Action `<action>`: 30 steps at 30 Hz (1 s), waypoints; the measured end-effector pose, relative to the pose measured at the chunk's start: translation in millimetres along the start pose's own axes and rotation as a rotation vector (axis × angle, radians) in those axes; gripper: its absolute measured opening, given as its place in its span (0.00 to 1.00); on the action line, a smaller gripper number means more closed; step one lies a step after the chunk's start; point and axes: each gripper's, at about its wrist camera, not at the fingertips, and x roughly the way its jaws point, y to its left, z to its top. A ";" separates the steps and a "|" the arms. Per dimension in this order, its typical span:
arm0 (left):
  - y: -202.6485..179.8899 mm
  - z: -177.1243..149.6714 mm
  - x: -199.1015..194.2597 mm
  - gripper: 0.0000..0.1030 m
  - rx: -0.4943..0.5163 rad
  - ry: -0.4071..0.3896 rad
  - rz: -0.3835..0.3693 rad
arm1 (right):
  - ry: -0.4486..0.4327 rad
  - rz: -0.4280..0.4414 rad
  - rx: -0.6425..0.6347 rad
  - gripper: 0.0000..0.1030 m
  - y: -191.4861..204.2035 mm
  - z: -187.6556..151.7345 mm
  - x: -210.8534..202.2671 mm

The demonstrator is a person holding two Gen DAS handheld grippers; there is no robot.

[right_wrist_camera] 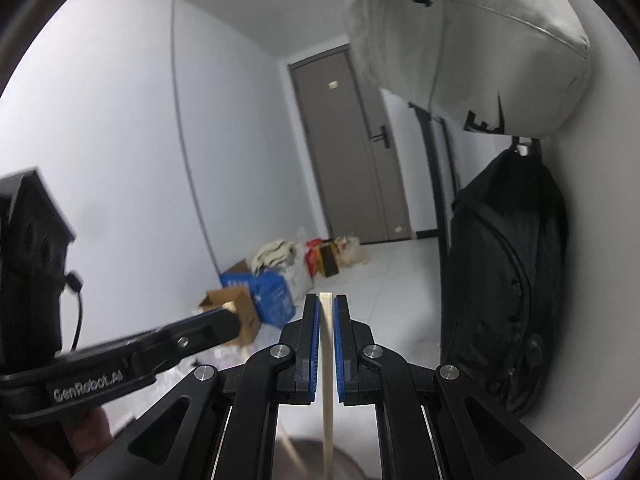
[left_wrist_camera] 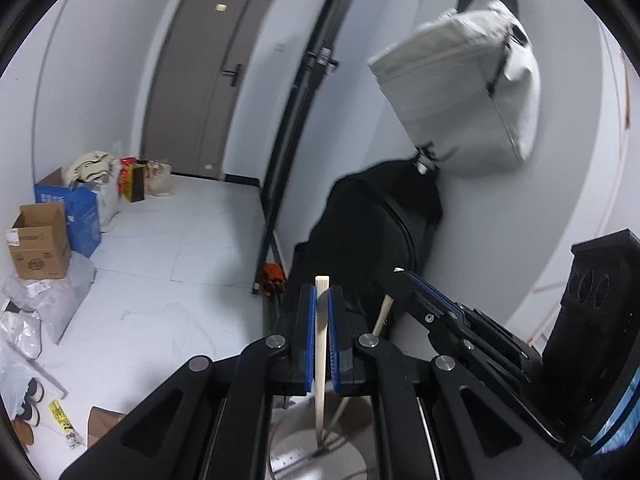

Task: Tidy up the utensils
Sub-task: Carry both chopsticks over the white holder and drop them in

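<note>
between shut jaws, pale chopstick [left_wrist_camera: 321,344]

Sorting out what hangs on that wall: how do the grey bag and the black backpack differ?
The grey bag is pale and boxy, while the black backpack is dark and slumped. The grey bag hangs higher; the black backpack hangs below it, reaching towards the floor. Both hang against the same white wall.

White walls [left_wrist_camera: 120,60], grey door [left_wrist_camera: 208,80], pale tiled floor [left_wrist_camera: 180,240], cardboard boxes [left_wrist_camera: 38,240]
</note>
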 end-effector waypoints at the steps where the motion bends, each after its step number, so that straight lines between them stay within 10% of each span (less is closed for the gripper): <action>1: -1.0 -0.6 0.6 0.02 0.001 0.017 -0.022 | 0.010 0.004 -0.003 0.06 0.2 -2.2 0.3; 10: -15.7 5.2 2.5 0.05 0.032 0.141 -0.072 | 0.074 0.034 0.046 0.11 -7.9 -13.2 -19.0; 13: -17.3 2.7 4.4 0.22 0.027 0.188 -0.054 | 0.095 0.055 0.083 0.22 -13.3 -14.9 -28.0; 30: -33.9 -25.1 -58.7 0.53 0.044 0.097 0.235 | 0.104 0.030 0.171 0.71 -19.5 -34.5 -107.0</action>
